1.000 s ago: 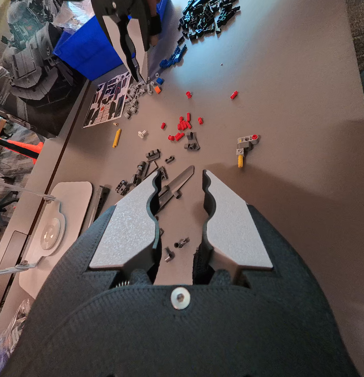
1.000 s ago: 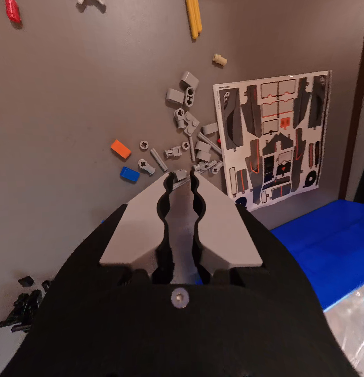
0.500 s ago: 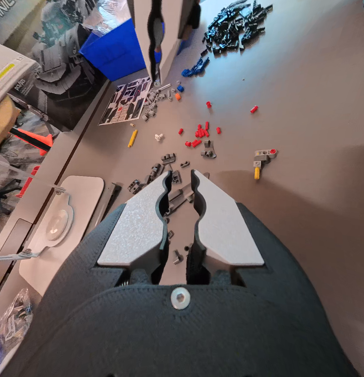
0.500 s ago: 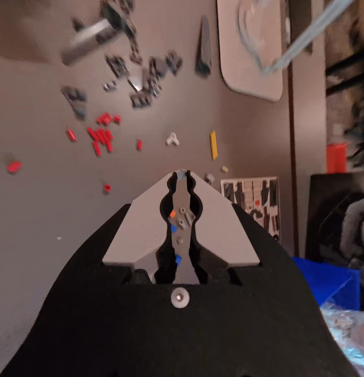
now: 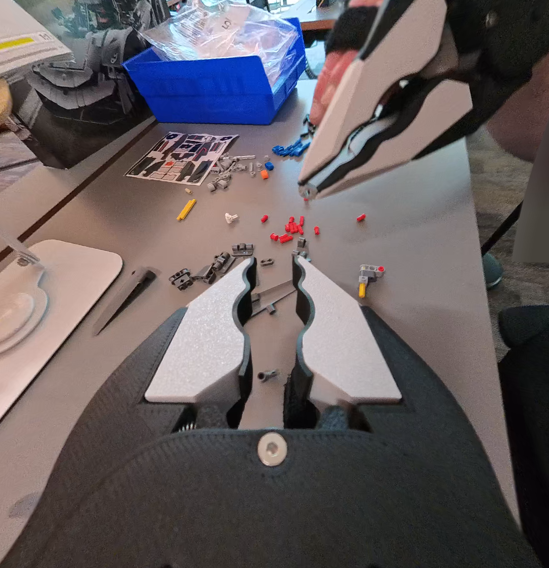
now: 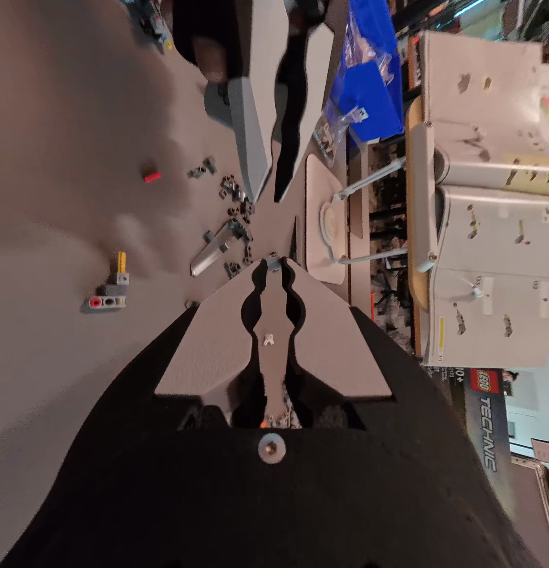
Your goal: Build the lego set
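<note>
Left wrist view low over table [image 5: 420, 215], right rolled sideways, both sharing scattered bricks [image 5: 293, 229]

Small grey connector piece [image 6: 273, 265] pinched upright at the tips, above the table.

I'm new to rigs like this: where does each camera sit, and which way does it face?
Left wrist view: on the left hand-held gripper, looking along the table; its open fingers show.
Right wrist view: on the right hand-held gripper, rolled sideways, pinching a small grey piece.
Shared: each shows the other gripper, the grey blade and blue bin.
</note>
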{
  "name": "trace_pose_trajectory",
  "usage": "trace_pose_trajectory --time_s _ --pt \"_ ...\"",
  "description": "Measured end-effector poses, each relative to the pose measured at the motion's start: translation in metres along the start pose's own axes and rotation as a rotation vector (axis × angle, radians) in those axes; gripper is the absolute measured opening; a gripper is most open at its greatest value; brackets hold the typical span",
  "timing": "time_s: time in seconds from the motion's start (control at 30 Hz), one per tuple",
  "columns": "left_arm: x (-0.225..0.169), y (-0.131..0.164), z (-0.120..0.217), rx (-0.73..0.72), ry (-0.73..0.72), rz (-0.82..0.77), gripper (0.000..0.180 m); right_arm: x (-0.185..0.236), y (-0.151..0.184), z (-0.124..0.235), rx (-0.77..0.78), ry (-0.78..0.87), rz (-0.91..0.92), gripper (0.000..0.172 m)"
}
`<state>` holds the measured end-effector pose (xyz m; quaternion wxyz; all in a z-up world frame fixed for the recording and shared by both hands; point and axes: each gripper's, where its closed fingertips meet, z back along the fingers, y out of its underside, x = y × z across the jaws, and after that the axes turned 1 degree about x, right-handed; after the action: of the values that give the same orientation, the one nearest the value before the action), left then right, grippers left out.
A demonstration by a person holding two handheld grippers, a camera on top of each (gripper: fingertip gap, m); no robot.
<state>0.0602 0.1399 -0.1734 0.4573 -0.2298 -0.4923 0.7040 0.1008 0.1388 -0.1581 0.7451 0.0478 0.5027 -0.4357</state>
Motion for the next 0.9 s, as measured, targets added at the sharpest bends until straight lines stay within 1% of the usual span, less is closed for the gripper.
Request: trace_pose_trajectory --time_s 0.1,0.23,0.5,0.63,0.73,0.9 --pt "-0.004 -0.004 0.001 -0.032 0.044 0.051 0.021 0.002 -0.016 -0.001 -0.046 0.06 0.014 0.007" --pt "-0.008 -0.008 0.002 -0.076 0.103 0.118 0.022 -0.001 -0.029 0.001 -0.096 0.094 0.001 0.007" --pt "-0.026 -0.029 0.013 -0.2 0.293 0.229 0.023 -0.006 -0.043 0.0 -0.122 0.209 0.093 0.007" --pt "-0.032 -0.034 0.013 -0.223 0.286 0.184 0.018 -0.01 -0.049 0.002 -0.114 0.293 0.179 0.007" --pt "-0.031 -0.035 0.014 -0.231 0.272 0.183 0.016 -0.012 -0.049 0.002 -0.099 0.334 0.232 0.007" --pt "-0.03 -0.04 0.018 -0.272 0.31 0.248 0.016 -0.008 -0.051 0.001 -0.093 0.376 0.296 0.007"
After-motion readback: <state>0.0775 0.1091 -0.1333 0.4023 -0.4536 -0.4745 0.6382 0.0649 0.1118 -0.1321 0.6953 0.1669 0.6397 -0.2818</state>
